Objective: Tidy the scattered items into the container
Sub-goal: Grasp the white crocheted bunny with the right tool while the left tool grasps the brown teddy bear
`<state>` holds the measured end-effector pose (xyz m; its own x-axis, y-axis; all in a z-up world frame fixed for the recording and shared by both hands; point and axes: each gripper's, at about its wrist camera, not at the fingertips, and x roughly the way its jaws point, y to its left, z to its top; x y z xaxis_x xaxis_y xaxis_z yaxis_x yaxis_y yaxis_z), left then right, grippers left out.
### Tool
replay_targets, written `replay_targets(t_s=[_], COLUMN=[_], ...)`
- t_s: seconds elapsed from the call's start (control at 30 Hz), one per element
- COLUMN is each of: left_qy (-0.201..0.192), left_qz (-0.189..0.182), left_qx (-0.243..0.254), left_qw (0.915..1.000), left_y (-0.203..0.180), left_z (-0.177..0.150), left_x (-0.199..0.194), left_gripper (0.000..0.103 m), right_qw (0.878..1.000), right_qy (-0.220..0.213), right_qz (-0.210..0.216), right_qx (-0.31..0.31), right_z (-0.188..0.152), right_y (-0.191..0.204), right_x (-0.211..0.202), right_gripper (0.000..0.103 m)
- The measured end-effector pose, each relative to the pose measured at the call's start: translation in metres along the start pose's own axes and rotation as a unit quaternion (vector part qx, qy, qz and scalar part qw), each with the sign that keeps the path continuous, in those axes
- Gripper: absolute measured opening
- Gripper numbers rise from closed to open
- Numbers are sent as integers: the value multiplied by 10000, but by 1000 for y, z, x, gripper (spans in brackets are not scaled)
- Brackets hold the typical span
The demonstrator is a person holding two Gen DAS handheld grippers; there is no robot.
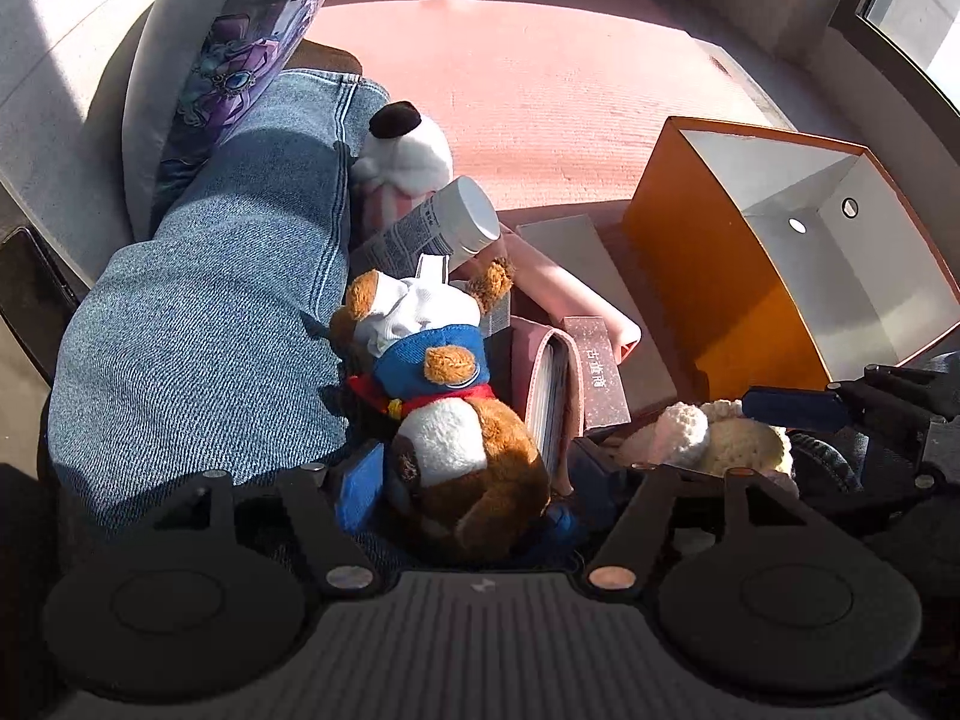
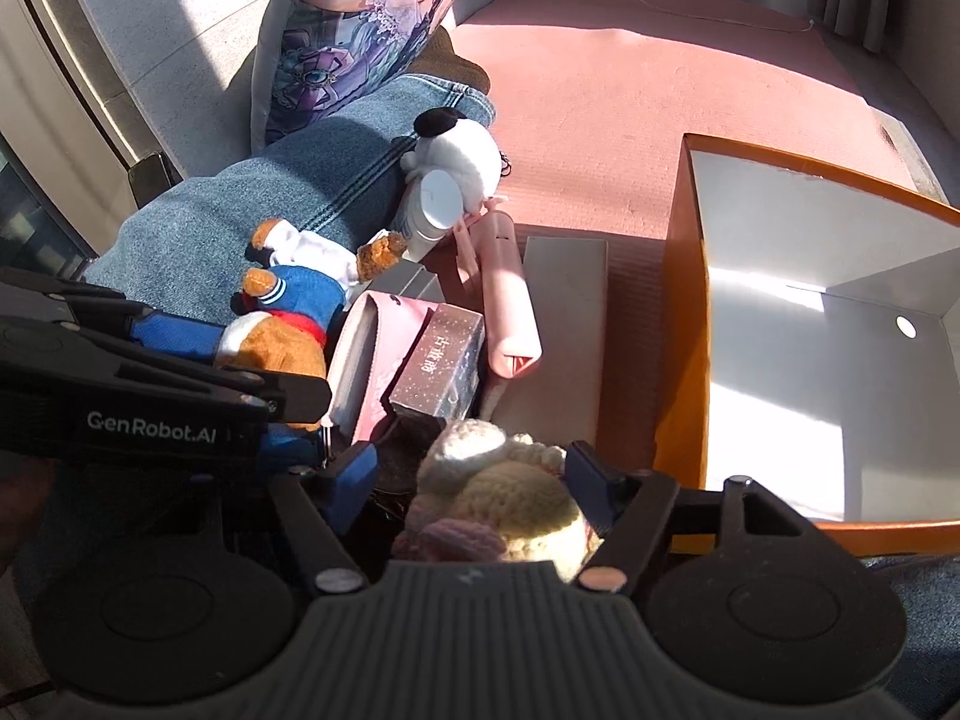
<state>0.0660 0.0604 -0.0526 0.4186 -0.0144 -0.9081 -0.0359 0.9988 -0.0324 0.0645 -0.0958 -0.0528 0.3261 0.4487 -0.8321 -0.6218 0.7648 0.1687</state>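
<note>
A brown teddy bear (image 1: 462, 450) in a blue top and white cap lies between the fingers of my left gripper (image 1: 477, 480), whose jaws stand open around it. A cream crochet toy (image 2: 498, 492) sits between the blue pads of my right gripper (image 2: 474, 480), also open, with a gap on its left side. Both show from the other side too: the right gripper (image 1: 840, 408) over the crochet toy (image 1: 720, 438), and the left gripper (image 2: 150, 372) at the teddy bear (image 2: 282, 336). The orange box (image 1: 690, 276) with a white inside lies open at the right.
Beside the bear lie a pink book (image 1: 552, 390), a brown carton (image 1: 600, 372), a pink tube (image 1: 570, 294), a white bottle (image 1: 444, 228), a black-and-white plush (image 1: 408, 156) and a flat grey box (image 1: 576, 246). A person's jeans leg (image 1: 210, 300) and a printed pillow (image 1: 228, 72) bound the left. A pink mat (image 1: 540, 60) covers the floor.
</note>
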Motion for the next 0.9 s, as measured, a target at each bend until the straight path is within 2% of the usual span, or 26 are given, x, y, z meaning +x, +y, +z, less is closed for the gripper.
replay_targets(t_s=[0.07, 0.2, 0.23, 0.3, 0.37, 0.67, 0.9], left_qy=[10, 22, 14, -18, -30, -84, -278], left_qz=[120, 340, 425, 496, 534, 625, 521], left_qx=[117, 299, 351, 381, 408, 532, 635], left_qw=[9999, 9990, 9985, 9980, 9977, 9966, 9962], left_y=[-4, -10, -12, -13, -14, -19, -25], left_z=[-1, -4, -5, -7, -8, -10, -13], left_x=[4, 8, 9, 9, 8, 4, -11], left_gripper=[77, 75, 70, 69, 67, 61, 60], right_qw=[9997, 9969, 9961, 9949, 9928, 9938, 9972], right_qy=[21, 162, 196, 169, 127, 40, -175], right_qz=[-147, -627, -711, -795, -943, -918, -626], right_qx=[-168, -447, -491, -598, -730, -620, -361], right_z=[-4, -12, -15, -19, -23, -22, -20], right_y=[3, 7, 7, 8, 9, 4, 3], right_x=[2, 10, 12, 13, 13, 6, -24], right_gripper=[78, 79, 79, 79, 74, 65, 65])
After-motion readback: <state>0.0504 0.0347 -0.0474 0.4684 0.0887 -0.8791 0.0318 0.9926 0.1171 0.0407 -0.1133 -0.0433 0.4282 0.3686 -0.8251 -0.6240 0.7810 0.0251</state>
